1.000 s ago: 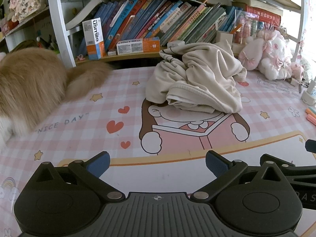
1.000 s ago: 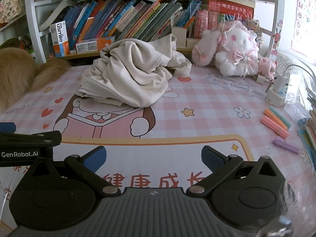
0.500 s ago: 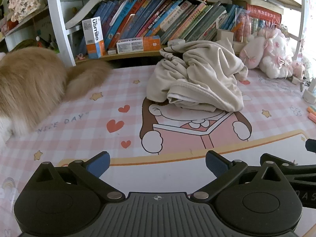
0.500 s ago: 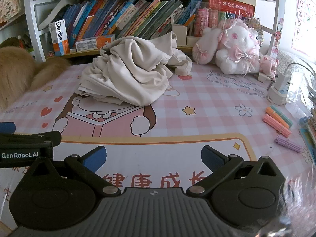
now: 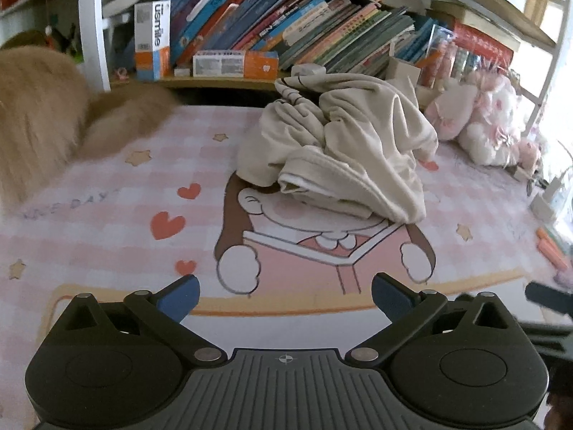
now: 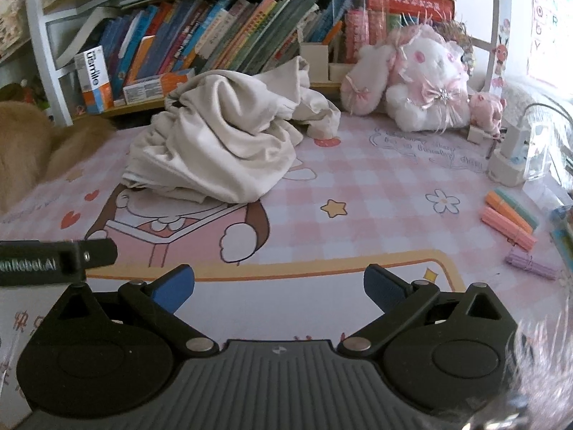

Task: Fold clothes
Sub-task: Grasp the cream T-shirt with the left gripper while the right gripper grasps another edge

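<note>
Presently both the left hand-held gripper (image 5: 284, 295) and right hand-held gripper (image 6: 279, 285) are spread and empty, well short of the crumpled cream garment (image 5: 343, 150) heaped mid-surface (image 5: 107, 236); risk: a blind pinch gathers several layers, dragging the bundle toward the plush toy (image 6: 422, 79) or the furry animal (image 5: 39, 122)

A cream-coloured garment (image 5: 343, 150) lies crumpled in a loose heap on the far middle of the pink checked mat (image 5: 107, 229), unfolded, with a ribbed hem (image 5: 333, 186) turned toward the near side and a bunched part (image 6: 315, 107) trailing off to the right
</note>
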